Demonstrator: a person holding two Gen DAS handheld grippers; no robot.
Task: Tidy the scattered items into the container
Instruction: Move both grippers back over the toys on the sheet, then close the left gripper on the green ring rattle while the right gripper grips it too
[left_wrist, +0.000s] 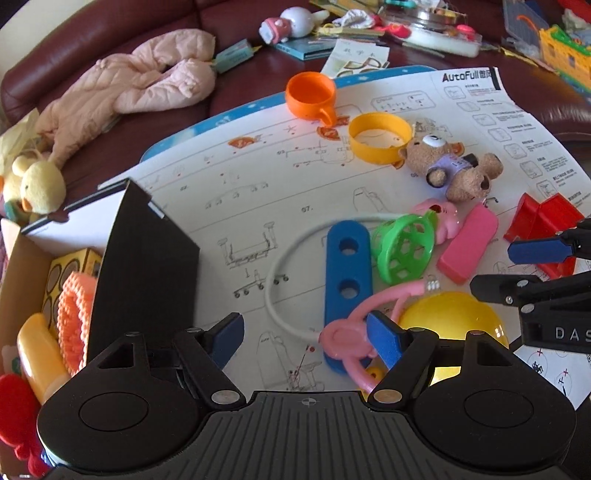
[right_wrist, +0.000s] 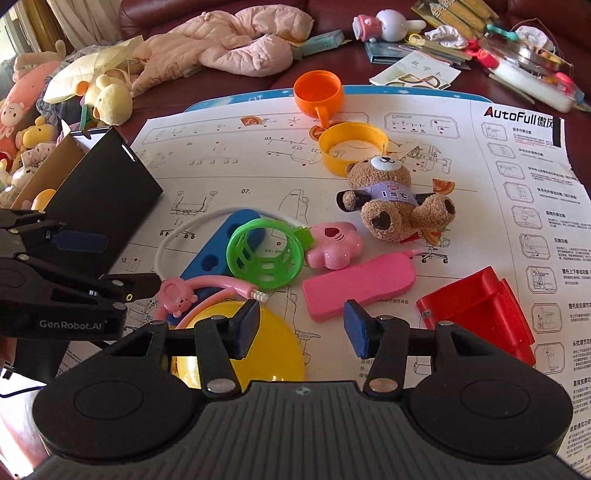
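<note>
A black-sided cardboard box (left_wrist: 147, 258) stands at the left and holds a few toys; it also shows in the right wrist view (right_wrist: 107, 195). Scattered on the white instruction sheet (left_wrist: 258, 177) lie a blue holed bar (left_wrist: 347, 266), green lattice ball half (left_wrist: 402, 247), pink block (left_wrist: 467, 245), red block (left_wrist: 543, 218), yellow ball (left_wrist: 454, 325), pink bear-head toothbrush (left_wrist: 351, 332), teddy bear (left_wrist: 450, 166), yellow ring (left_wrist: 380, 136) and orange cup (left_wrist: 312, 96). My left gripper (left_wrist: 306, 336) is open and empty, low over the sheet beside the toothbrush. My right gripper (right_wrist: 299, 328) is open and empty, just before the pink block (right_wrist: 358, 284).
A pink padded garment (left_wrist: 147, 81) and plush toys (left_wrist: 33, 181) lie on the dark red sofa behind. Books, pens and small toys (left_wrist: 369, 26) clutter the far table edge. A white cord (left_wrist: 280, 273) loops over the sheet.
</note>
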